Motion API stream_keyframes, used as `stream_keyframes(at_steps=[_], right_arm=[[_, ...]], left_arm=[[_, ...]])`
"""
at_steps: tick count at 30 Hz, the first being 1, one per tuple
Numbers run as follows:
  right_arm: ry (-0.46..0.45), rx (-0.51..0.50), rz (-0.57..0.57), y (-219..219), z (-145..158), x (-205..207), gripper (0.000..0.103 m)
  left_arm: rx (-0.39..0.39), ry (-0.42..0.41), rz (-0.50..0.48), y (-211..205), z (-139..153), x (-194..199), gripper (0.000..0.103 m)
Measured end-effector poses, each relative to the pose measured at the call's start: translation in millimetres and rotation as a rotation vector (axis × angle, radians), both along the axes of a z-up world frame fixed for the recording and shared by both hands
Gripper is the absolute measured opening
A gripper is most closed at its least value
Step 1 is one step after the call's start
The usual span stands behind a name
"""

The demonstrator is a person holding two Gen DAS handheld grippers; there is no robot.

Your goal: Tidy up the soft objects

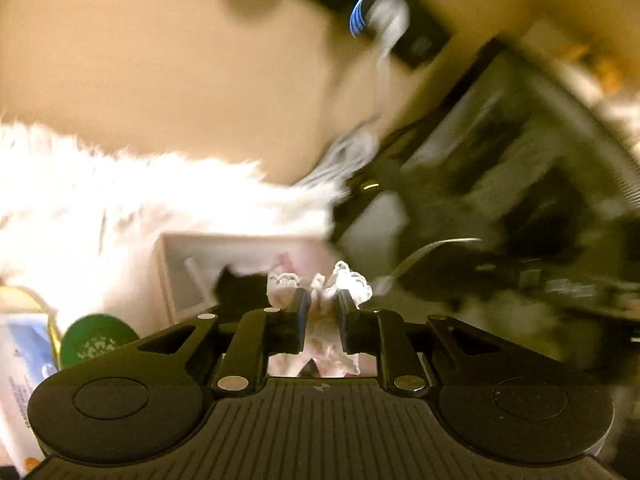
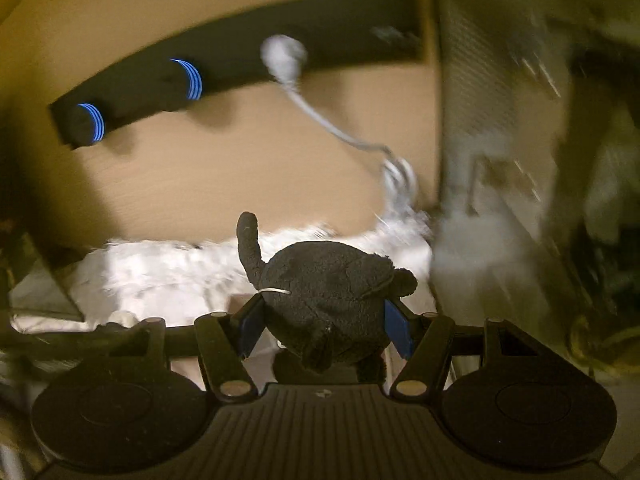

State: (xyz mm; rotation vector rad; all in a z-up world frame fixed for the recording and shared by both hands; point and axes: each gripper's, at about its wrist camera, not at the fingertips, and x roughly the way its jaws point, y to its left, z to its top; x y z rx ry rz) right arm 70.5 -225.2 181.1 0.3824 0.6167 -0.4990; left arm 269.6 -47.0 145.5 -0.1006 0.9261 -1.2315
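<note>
My left gripper (image 1: 322,300) is shut on a white lacy cloth with pink marks (image 1: 320,280), held above a white open box (image 1: 180,264). A small black soft shape (image 1: 236,284) shows just left of the cloth, inside or over the box. My right gripper (image 2: 324,312) is shut on a dark grey plush toy (image 2: 328,288) with one ear or limb sticking up. The toy fills the gap between the blue-padded fingers (image 2: 250,328). A white fluffy rug or blanket (image 1: 100,200) lies behind both; it also shows in the right wrist view (image 2: 160,268).
A black bar with blue-ringed knobs (image 2: 188,80) and a white plug with cable (image 2: 284,56) sit on the tan wall. A green round lid (image 1: 98,340) and a white-blue package (image 1: 20,368) are at lower left. Dark blurred clutter (image 1: 520,184) is on the right.
</note>
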Motion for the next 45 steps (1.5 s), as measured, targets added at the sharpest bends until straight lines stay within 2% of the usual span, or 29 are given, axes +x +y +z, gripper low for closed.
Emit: stream_keyframes(at_steps=[2, 6, 9, 13, 16, 21, 28, 32, 36, 38, 41, 43, 45], right_arm=[[0.008, 0.021, -0.008, -7, -10, -2, 0.063], [0.027, 0.063, 0.015, -12, -29, 5, 0.063], [0.045, 0.096, 0.046, -14, -40, 21, 0.063], [0.091, 0.169, 0.129, -8, -62, 61, 0.063], [0.128, 0.187, 0.160, -1, -84, 89, 0.063], [0.213, 0.144, 0.150, 6, -121, 131, 0.065], [0.274, -0.045, 0.198, 32, -121, 154, 0.067], [0.273, -0.079, 0.185, 35, -125, 153, 0.072], [0.271, 0.008, 0.166, 25, -124, 140, 0.075], [0.260, 0.096, 0.162, 14, -120, 127, 0.075], [0.173, 0.195, 0.159, 4, -105, 95, 0.075], [0.130, 0.179, 0.151, 6, -91, 73, 0.075], [0.120, 0.115, 0.134, 14, -78, 56, 0.075]], left_arm=[[0.040, -0.022, 0.056, -13, -19, -5, 0.021], [0.062, 0.011, 0.104, -15, -45, -8, 0.021], [0.095, 0.002, 0.092, -1, -54, -14, 0.021], [0.124, -0.163, 0.058, 11, -53, -38, 0.021], [0.100, -0.187, 0.078, 35, -47, -48, 0.021], [0.085, -0.177, 0.145, 84, -39, -54, 0.021], [0.131, -0.177, 0.312, 162, -35, -51, 0.021], [0.151, -0.201, 0.431, 200, -39, -47, 0.021], [0.171, -0.171, 0.481, 232, -47, -45, 0.021], [0.168, -0.165, 0.495, 246, -49, -44, 0.021], [0.200, -0.184, 0.516, 260, -53, -46, 0.021], [0.255, -0.221, 0.534, 266, -57, -47, 0.021], [0.292, -0.233, 0.549, 272, -62, -45, 0.021]])
